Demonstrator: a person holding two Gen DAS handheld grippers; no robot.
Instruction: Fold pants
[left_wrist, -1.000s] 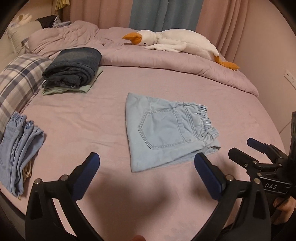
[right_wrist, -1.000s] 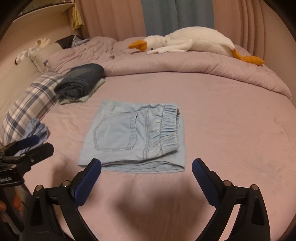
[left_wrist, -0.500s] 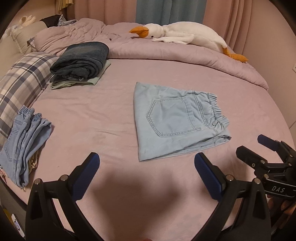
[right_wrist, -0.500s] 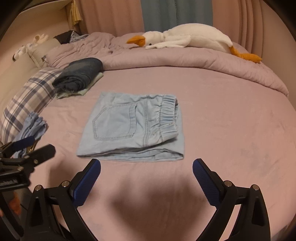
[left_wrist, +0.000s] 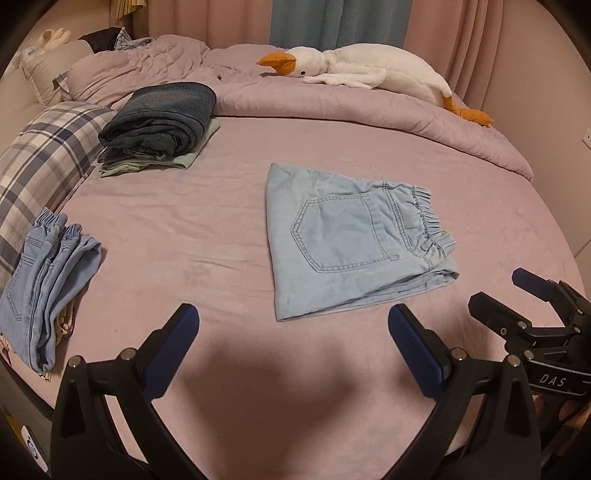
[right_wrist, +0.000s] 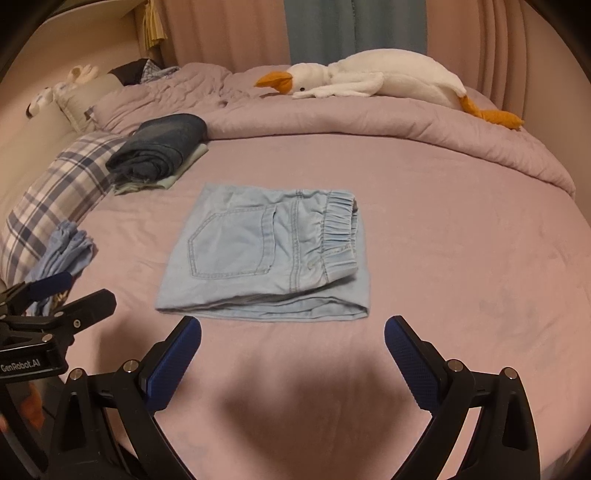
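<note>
The light blue pants (left_wrist: 354, 243) lie folded into a compact rectangle on the middle of the bed (left_wrist: 221, 229), flat on its mauve sheet, back pocket facing up and the gathered elastic waistband at the right end; in the right wrist view the same pants (right_wrist: 266, 254) sit just beyond the tips of the right tongs (right_wrist: 293, 345), whose blue-padded fingers stand wide apart and hold nothing. The left tongs (left_wrist: 293, 332) are likewise spread wide and empty, hovering over bare sheet near the pants' near edge without touching them. Each camera catches the other tool at the edge of its frame: the right tongs (left_wrist: 524, 295) show at the right of the left wrist view, and the left tongs (right_wrist: 70, 295) show at the left of the right wrist view. To the far left, a stack of folded dark denim (left_wrist: 159, 122) rests on a pale green garment (left_wrist: 192, 157), beside a plaid pillow (left_wrist: 44, 162). Near the left edge of the bed lies another folded pair of light blue jeans (left_wrist: 44, 280), well apart from the pants in the middle. Along the far side a rumpled mauve duvet (left_wrist: 369, 107) runs across the bed, and a white plush goose (left_wrist: 369, 70) with an orange beak and feet lies on top of it, in front of pink and blue curtains (left_wrist: 332, 22).
</note>
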